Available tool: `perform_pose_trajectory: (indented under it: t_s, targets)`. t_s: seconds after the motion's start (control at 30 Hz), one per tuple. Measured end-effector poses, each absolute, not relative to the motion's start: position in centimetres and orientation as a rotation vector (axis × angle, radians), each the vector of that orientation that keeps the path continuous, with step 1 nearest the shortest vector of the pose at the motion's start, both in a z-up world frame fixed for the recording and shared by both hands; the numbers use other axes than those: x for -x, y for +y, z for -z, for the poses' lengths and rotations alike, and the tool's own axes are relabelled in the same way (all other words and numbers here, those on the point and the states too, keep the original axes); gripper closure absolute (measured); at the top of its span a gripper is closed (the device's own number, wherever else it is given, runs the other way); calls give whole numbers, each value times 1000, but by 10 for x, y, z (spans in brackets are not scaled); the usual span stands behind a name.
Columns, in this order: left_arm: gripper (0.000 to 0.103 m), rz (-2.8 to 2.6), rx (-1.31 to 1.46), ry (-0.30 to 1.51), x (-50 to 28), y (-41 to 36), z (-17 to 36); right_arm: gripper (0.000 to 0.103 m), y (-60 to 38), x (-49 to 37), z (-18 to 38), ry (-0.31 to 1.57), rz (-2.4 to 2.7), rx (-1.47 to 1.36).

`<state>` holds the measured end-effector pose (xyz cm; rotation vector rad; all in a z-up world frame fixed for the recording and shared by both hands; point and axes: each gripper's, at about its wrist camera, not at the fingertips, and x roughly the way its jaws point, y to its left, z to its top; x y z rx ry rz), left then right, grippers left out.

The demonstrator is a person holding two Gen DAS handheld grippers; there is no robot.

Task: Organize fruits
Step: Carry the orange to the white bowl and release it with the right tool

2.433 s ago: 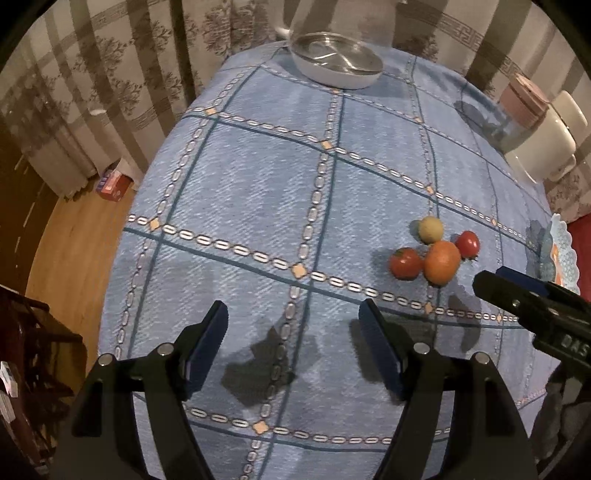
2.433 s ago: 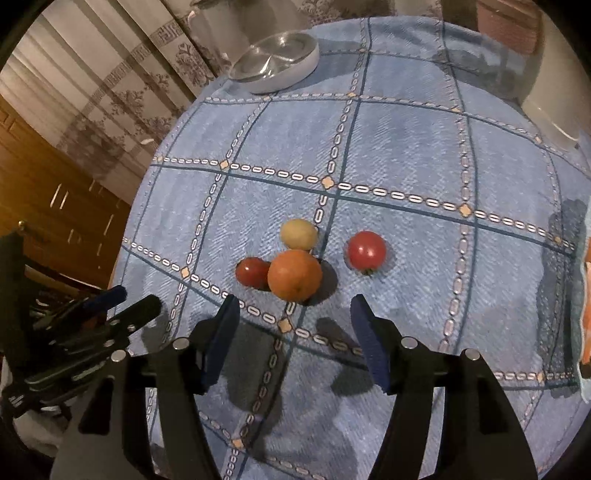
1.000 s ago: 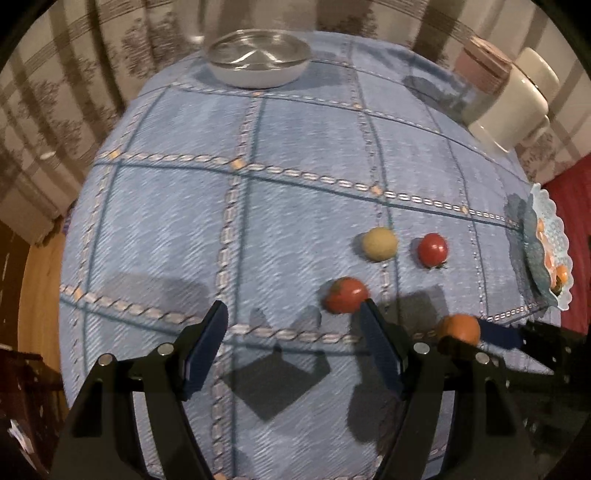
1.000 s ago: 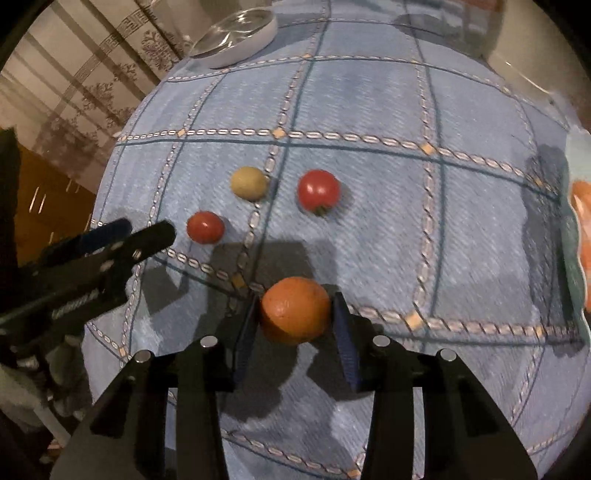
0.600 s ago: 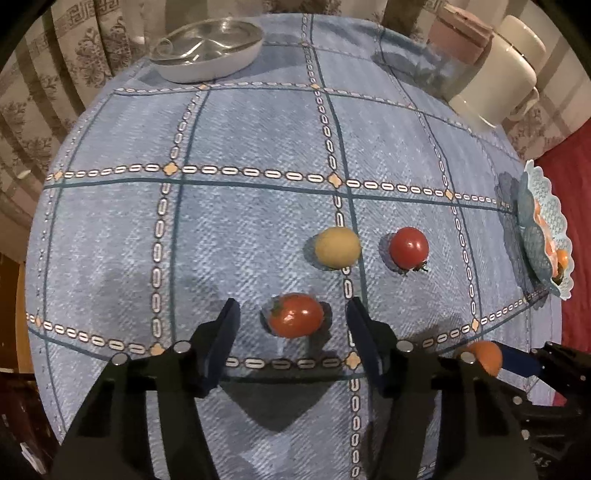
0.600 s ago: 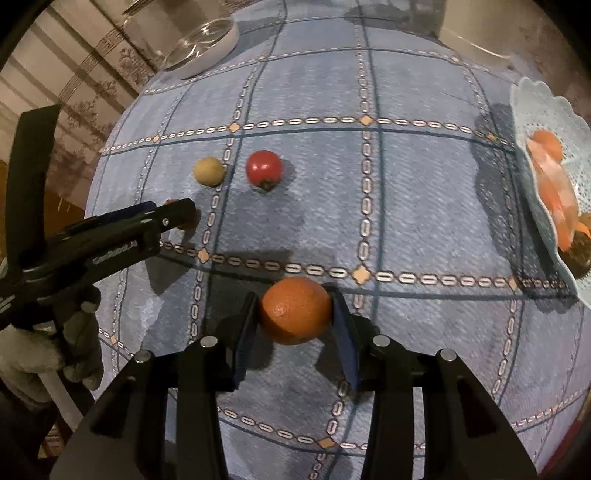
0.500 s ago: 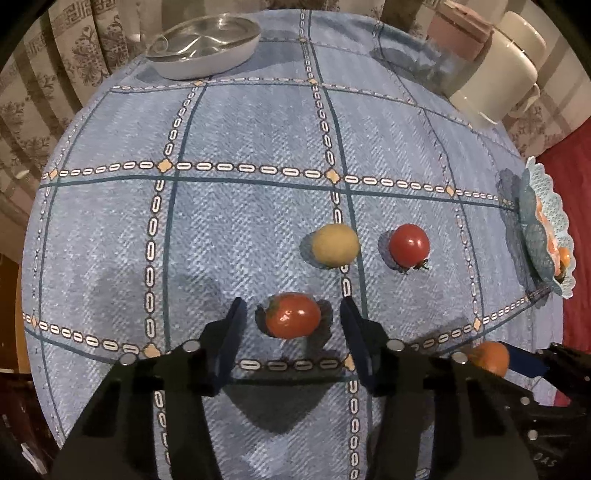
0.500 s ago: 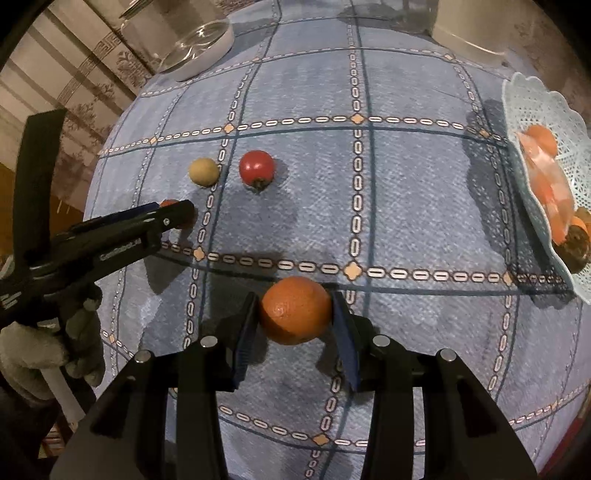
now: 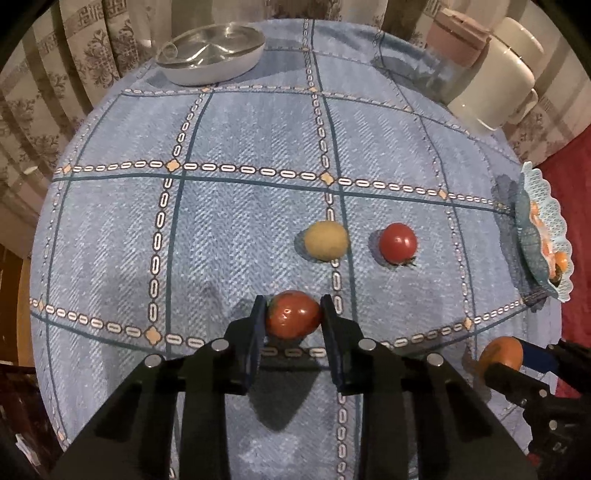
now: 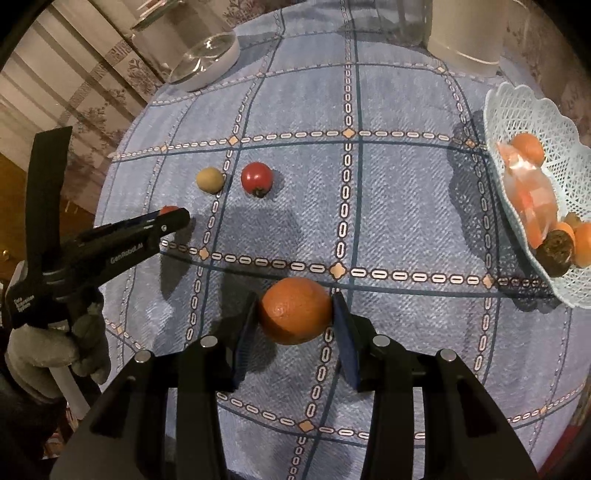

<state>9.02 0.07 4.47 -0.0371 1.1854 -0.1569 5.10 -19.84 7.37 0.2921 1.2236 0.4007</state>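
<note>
My left gripper (image 9: pixel 293 308) points down at the blue checked tablecloth, its jaws closing, and both pads press the sides of a red tomato (image 9: pixel 291 319). In the right wrist view that left gripper (image 10: pixel 173 218) comes in from the left with the tomato (image 10: pixel 169 209) just peeking past its tips. My right gripper (image 10: pixel 295 314) is shut on an orange (image 10: pixel 295 310), held above the cloth. A yellow-green fruit (image 9: pixel 326 240) and a second red tomato (image 9: pixel 398 242) lie side by side on the cloth. A pale lattice fruit basket (image 10: pixel 517 103) at the right holds several orange fruits.
A white dish with a metal inside (image 9: pixel 212 51) stands at the far edge of the table. A white pot (image 9: pixel 495 88) and a pink-lidded jar (image 9: pixel 458 33) stand at the far right. A gloved hand (image 10: pixel 55 350) holds the left gripper. Curtains hang behind the table.
The left jaws have gone from wide open to closed around the tomato. The right gripper has carried the orange to the right, bringing the basket further into its view.
</note>
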Motion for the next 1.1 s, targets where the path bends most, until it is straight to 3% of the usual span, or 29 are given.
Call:
perform_pose_trajectory:
  t_s: [0.47,1.1]
  targets:
    - [73,111,49,1116,-59,-18,-86,62,-245,-38,-97,1145,-416,-328]
    - [73,121,46,1054,-28,-83,-116,62,-391,-26,-93,1064,-241,-424]
